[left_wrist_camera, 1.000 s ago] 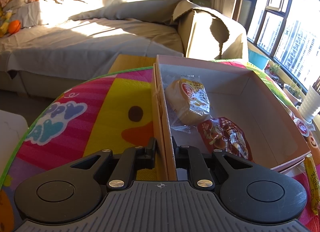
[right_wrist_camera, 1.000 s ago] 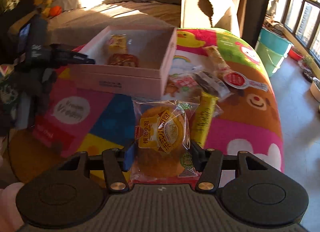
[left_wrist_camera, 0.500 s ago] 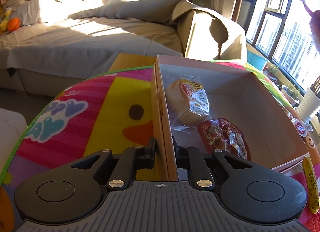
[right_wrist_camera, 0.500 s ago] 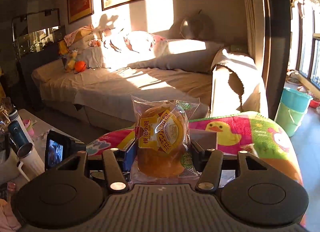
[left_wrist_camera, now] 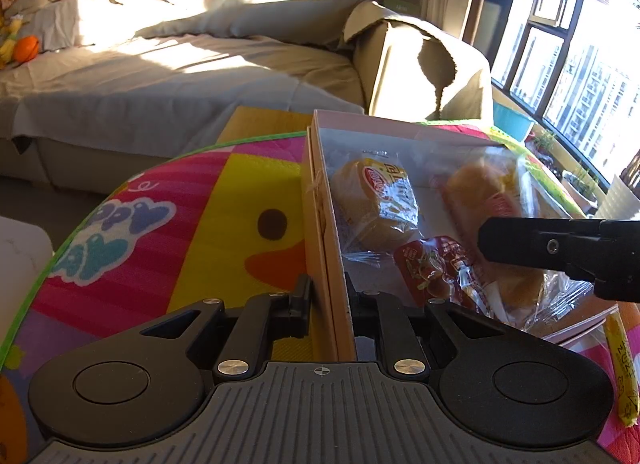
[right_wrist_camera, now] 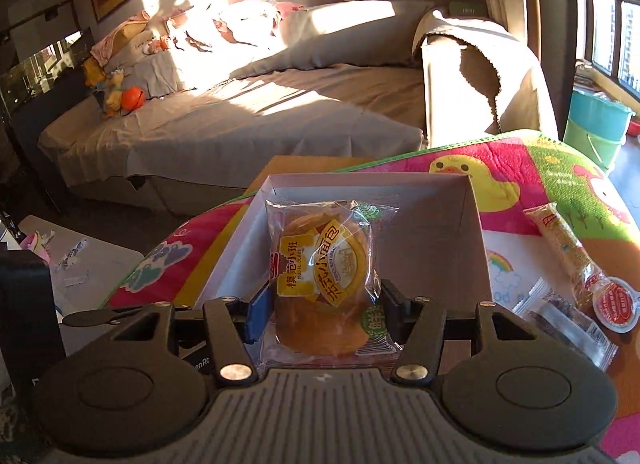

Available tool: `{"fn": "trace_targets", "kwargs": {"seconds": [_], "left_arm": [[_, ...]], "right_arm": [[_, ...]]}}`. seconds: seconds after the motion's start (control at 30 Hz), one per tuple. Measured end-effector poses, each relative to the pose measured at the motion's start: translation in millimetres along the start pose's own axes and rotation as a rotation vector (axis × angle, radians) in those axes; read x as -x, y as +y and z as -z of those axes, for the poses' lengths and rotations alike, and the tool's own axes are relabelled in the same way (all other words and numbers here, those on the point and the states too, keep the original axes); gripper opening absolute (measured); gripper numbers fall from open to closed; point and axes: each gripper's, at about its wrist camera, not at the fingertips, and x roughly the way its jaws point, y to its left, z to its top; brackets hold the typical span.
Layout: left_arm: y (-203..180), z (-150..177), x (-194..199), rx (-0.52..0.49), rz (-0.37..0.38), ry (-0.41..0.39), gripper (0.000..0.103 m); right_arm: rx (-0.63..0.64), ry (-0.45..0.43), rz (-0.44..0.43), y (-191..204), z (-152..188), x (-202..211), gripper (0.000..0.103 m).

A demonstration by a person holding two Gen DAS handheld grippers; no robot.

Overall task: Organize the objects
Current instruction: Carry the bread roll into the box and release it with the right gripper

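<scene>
Right gripper (right_wrist_camera: 322, 310), fingers opening with the wrapped bun (right_wrist_camera: 324, 284) between them, hangs over the pink box (right_wrist_camera: 474, 208), open floor directly beneath; left gripper (left_wrist_camera: 329, 300), fingers clamped on box's near wall, steadies it on the surface.

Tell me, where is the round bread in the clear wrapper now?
In the right wrist view the round bread sits between the right gripper, whose jaws are opening, above the pink box.
</scene>
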Motion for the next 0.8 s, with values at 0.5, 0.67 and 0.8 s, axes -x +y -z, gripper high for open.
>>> {"fn": "trace_targets", "kwargs": {"seconds": [0.5,0.67,0.8], "left_arm": [[-0.9,0.1,-0.3,0.000,0.000,0.000,0.016],[-1.9,-0.1,-0.5,0.002,0.000,0.000,0.016],[-2.1,-0.2,-0.4,0.002,0.000,0.000,0.016]], "right_arm": [[-0.036,-0.100,0.154,-66.3,25.0,59.8,0.074],[-0.097,-0.046,0.260,-106.6,56.9,77.8,0.076],[-0.141,-0.007,0.308,-125.2,81.3,80.5,0.078]]}}
